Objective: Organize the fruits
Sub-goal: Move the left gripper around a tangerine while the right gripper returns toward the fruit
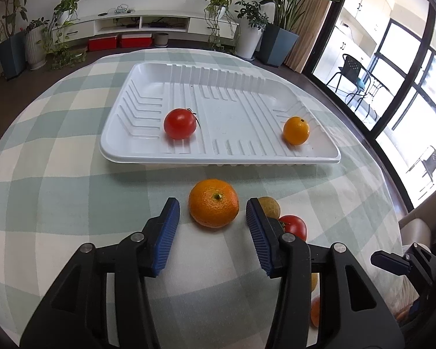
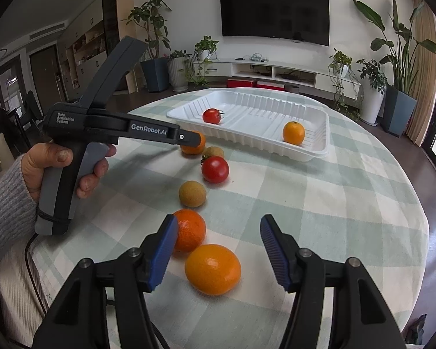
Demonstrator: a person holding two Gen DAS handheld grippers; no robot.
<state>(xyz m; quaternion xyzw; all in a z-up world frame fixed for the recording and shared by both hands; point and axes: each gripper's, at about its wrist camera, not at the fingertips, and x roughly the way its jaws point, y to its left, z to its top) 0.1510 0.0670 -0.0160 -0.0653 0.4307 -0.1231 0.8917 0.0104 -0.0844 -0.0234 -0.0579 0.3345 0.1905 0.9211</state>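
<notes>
Left tool (image 1: 212, 226) stands open around the mandarin (image 1: 213, 207), pads clear — centre, then close gently. Right tool (image 2: 219, 251) open, empty.

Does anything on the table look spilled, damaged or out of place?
Nothing looks spilled or damaged. The white tray sits flat, holding one tomato and one orange. The other fruit lies loose on the checked cloth, not yet sorted.

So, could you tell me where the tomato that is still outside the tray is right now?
In the right wrist view the loose tomato lies on the checked tablecloth just in front of the white tray, touching a small brown fruit behind it.
</notes>
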